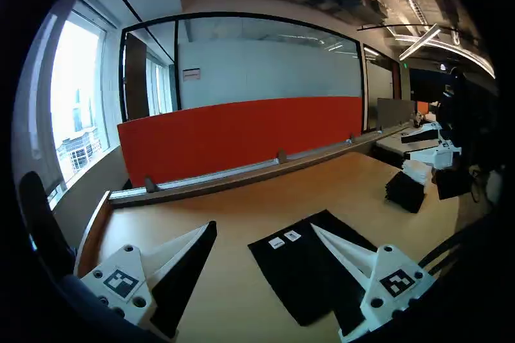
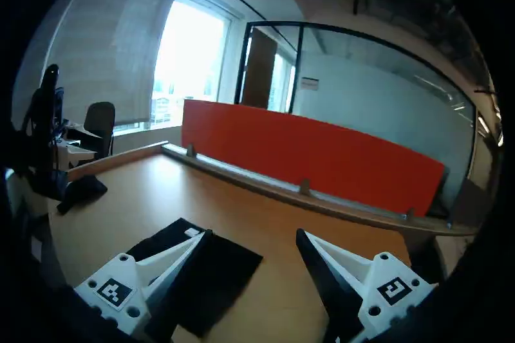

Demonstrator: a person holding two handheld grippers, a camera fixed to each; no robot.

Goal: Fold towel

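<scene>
Left claw point(image 1: 262, 225) & right claw point(image 2: 253, 232) both wide open, empty, above light wooden tabletop point(image 1: 270, 195). Flat black cloth towel point(image 1: 299, 272) lies btwn them. Pinch one near corner each, lift evenly, keep edges aligned.

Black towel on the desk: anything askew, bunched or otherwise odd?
Nothing stands out. The black towel lies flat on the desk, two white tags up. Left gripper and right gripper are open, holding nothing.
</scene>
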